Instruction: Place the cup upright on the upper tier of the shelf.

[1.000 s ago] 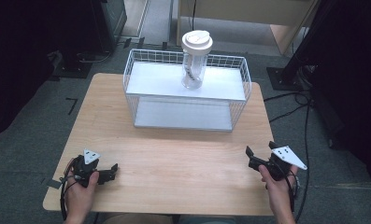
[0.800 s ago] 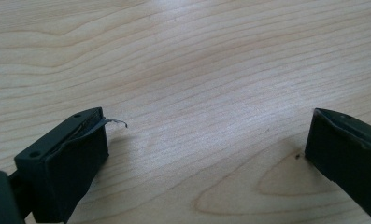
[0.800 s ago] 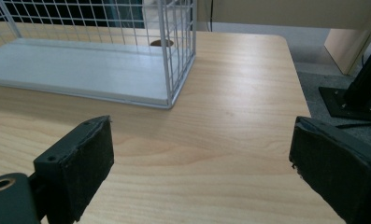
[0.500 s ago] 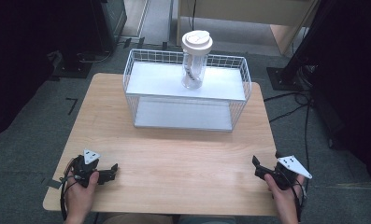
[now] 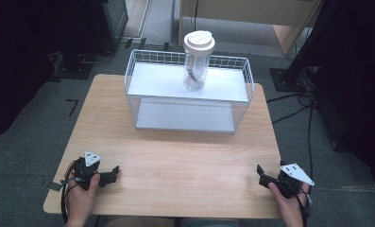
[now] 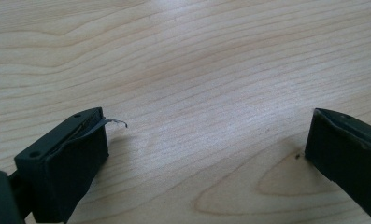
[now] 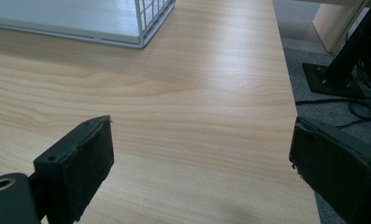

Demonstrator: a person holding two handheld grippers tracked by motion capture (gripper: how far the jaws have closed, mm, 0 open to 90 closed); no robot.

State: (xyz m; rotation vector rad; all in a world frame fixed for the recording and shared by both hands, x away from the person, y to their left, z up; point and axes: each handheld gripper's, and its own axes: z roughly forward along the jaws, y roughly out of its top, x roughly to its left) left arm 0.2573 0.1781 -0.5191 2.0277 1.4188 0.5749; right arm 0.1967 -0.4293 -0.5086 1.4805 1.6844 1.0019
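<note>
Tongs, two, left tongs (image 5: pixel 113 173) and right tongs (image 5: pixel 260 173) both spread, one lidded cup (image 5: pixel 198 61), one wire rack (image 5: pixel 140 104).

1. Surface (image 5: pixel 175 161): light wood, rectangular.
2. Wire rack (image 5: pixel 190 92): white, two shelves, at the far middle of the surface.
3. Clear tumbler (image 5: pixel 197 61): white lid, upright on the rack's top shelf.
4. Left gripper (image 5: pixel 110 174): near left corner, in a hand (image 5: pixel 81 198), grey plate on top.
5. Right gripper (image 5: pixel 261 174): near right corner, in a hand (image 5: pixel 286 208), well apart from the left.
6. Floor (image 5: pixel 24 142): grey carpet, cables at right.
</note>
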